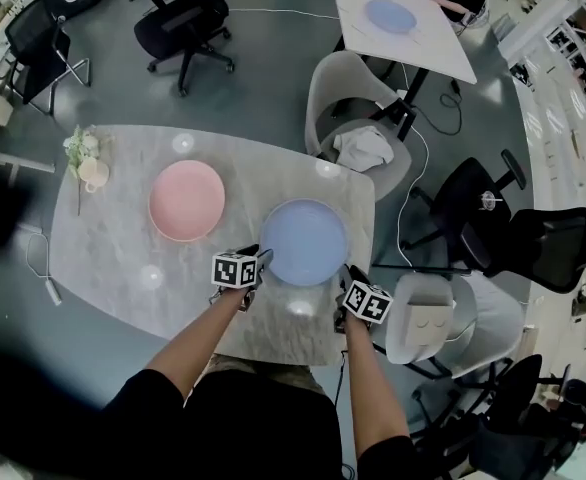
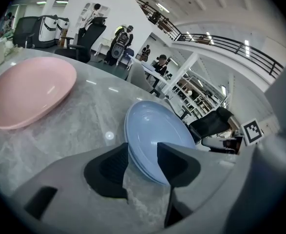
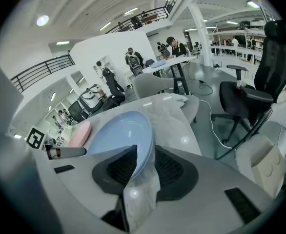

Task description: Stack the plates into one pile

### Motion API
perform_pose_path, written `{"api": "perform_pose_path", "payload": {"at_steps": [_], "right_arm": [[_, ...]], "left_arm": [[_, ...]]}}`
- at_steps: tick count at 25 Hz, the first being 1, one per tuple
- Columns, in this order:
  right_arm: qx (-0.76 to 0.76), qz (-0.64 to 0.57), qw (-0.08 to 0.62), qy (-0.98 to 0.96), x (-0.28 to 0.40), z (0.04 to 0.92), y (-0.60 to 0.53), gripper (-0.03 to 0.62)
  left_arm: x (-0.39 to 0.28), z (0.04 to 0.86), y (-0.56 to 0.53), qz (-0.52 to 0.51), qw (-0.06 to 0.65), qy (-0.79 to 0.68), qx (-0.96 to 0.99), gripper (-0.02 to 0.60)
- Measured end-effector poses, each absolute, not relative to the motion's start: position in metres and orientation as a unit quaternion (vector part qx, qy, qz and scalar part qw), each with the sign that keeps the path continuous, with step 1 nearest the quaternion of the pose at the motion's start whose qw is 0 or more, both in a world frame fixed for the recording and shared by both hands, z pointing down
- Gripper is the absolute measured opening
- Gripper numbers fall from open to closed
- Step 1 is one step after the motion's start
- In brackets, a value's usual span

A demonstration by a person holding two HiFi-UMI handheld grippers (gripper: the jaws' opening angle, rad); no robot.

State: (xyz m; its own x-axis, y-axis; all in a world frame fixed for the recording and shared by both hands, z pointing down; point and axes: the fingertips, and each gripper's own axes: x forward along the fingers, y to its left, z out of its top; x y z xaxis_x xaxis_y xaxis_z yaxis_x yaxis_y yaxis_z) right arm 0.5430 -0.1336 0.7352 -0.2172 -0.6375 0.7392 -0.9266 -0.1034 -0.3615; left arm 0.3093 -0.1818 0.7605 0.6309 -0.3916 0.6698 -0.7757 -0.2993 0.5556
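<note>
Straddling the near rim of the blue plate on the desk, the left gripper and right gripper keep fingers released, not pinching; an uneven squeeze could tilt or skid it; the pink plate sits apart, unstacked.

Flower cup is sitting on counter far left of left claw; cloth is lying on chair beyond right claw.

Bright, even light from ceiling lamps, which leave small white glare spots on my marble table. Shadows stay soft. Both gripper views bend hard at the edges with black corners, and the head view bends too
</note>
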Motion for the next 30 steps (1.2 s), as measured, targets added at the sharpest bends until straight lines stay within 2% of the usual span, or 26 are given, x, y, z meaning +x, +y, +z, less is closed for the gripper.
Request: {"api": "perform_pose_path", "payload": {"at_steps": [7, 17, 20, 22, 23, 30], "right_arm": [[0.577, 0.461, 0.16, -0.655, 0.541, 0.763, -0.159, 0.08], [0.545, 0.487, 0.139, -0.668, 0.54, 0.786, -0.18, 0.08], [0.543, 0.49, 0.131, -0.669, 0.539, 0.785, -0.183, 0.08], [0.545, 0.489, 0.13, -0.668, 0.537, 0.787, -0.184, 0.077], [0.545, 0.489, 0.129, -0.669, 0.536, 0.788, -0.184, 0.074], [0.55, 0.489, 0.145, -0.661, 0.534, 0.788, -0.174, 0.048]], "left_arm": [[0.303, 0.774, -0.204, 0.233, 0.453, -0.419, 0.752, 0.193], [0.321, 0.794, -0.213, 0.274, 0.437, -0.409, 0.753, 0.196], [0.323, 0.795, -0.214, 0.277, 0.438, -0.414, 0.748, 0.167], [0.315, 0.792, -0.214, 0.266, 0.452, -0.432, 0.734, 0.099], [0.311, 0.791, -0.211, 0.252, 0.468, -0.439, 0.724, 0.088], [0.302, 0.779, -0.184, 0.215, 0.515, -0.463, 0.689, 0.065]]}}
